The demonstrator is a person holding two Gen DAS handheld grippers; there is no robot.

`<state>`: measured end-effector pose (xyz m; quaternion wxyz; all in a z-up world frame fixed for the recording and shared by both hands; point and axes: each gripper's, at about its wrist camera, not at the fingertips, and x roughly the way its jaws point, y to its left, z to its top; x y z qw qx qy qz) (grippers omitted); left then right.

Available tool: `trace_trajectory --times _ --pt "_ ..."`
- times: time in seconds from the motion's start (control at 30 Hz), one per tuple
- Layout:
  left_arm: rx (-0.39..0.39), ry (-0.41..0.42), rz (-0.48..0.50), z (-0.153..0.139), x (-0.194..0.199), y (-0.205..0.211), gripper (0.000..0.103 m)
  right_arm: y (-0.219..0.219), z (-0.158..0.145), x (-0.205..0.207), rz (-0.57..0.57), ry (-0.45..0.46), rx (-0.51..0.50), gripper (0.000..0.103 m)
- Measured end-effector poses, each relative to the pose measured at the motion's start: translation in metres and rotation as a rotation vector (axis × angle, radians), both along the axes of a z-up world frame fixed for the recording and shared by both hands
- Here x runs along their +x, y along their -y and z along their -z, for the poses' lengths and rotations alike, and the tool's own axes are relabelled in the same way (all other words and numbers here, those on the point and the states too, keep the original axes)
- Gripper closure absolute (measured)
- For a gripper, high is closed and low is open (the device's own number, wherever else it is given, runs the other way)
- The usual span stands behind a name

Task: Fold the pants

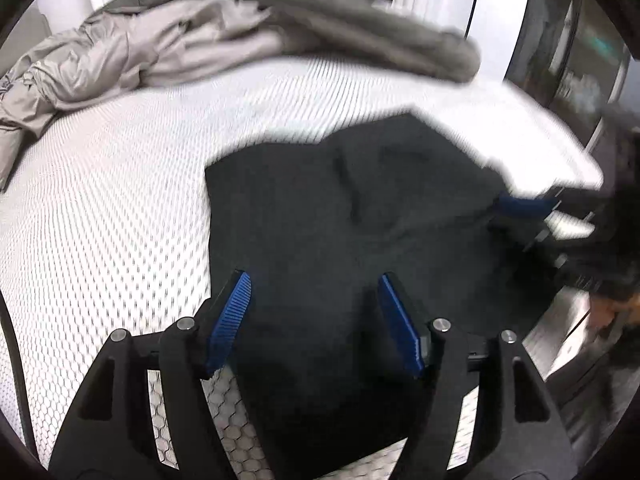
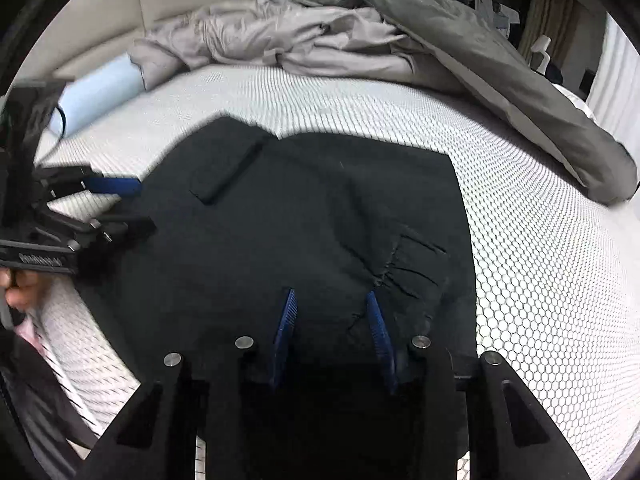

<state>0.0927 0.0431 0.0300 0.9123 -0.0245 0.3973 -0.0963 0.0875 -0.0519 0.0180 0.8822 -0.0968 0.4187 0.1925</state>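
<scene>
Black linkage arms and blue ribbed pads of the left hand-held gripper (image 1: pixel 314 292) filled the bottom of the left wrist view. Its jaws stood wide apart with nothing between them, and they hovered over the dark, flat-lying pair of black fabric pants (image 1: pixel 360 220). The pants spread directly under and ahead of this gripper on the white bed mattress with honeycomb mesh cover (image 1: pixel 100 200).

In the right wrist view, the right hand-held gripper (image 2: pixel 331 300) was also open, with a narrower gap and no cloth between its pads. It hung over the near part of the pants (image 2: pixel 300 220), beside stitched seams just to its right. Ahead of it and to the left, one dark fold lay doubled over on the garment.

Each gripper appeared in the other's view at the side edge of the pants; whether they touched the cloth I cannot tell.

Far ahead of both grippers, a crumpled beige and grey-green quilt (image 2: pixel 360 36) lay across the mattress, well apart from the pants. A pale blue pillow (image 2: pixel 96 92) rested far left of the right gripper.
</scene>
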Motion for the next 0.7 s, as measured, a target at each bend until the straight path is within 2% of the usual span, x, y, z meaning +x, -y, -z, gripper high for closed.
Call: trace_trajectory --times 0.07,0.13,0.2,0.27,0.37,0.47,0.53,0.63,0.7 --pt "0.033 0.017 0.015 -0.012 0.013 0.007 0.039 -0.005 -0.007 0.005 -0.009 -0.003 0.029 0.065" --pt "0.076 0.002 0.001 -0.011 0.034 0.011 0.038 -0.023 -0.004 0.018 -0.005 0.002 -0.023 0.065" --pt "0.089 -0.077 -0.014 0.008 0.058 0.008 0.037 -0.038 0.011 0.029 -0.01 -0.033 -0.062 0.065" --pt "0.057 -0.13 -0.007 0.023 0.069 0.003 0.035 -0.044 0.032 0.04 -0.013 -0.055 -0.124 0.065" --pt "0.053 -0.114 0.018 0.021 0.062 -0.007 0.032 -0.028 0.03 0.034 -0.003 -0.011 -0.19 0.065" --pt "0.042 -0.118 -0.01 0.018 0.057 -0.014 0.032 0.009 0.016 0.02 0.005 -0.049 -0.1 0.065" --pt "0.047 -0.117 -0.028 0.01 0.055 -0.013 0.035 0.016 0.004 0.012 0.021 -0.033 -0.09 0.064" --pt "0.033 -0.043 -0.016 -0.014 0.047 -0.006 0.035 0.015 -0.007 0.012 0.014 -0.016 0.002 0.061" --pt "0.047 -0.006 -0.043 -0.023 0.058 -0.003 0.035 0.002 -0.01 0.019 0.025 0.011 -0.011 0.057"
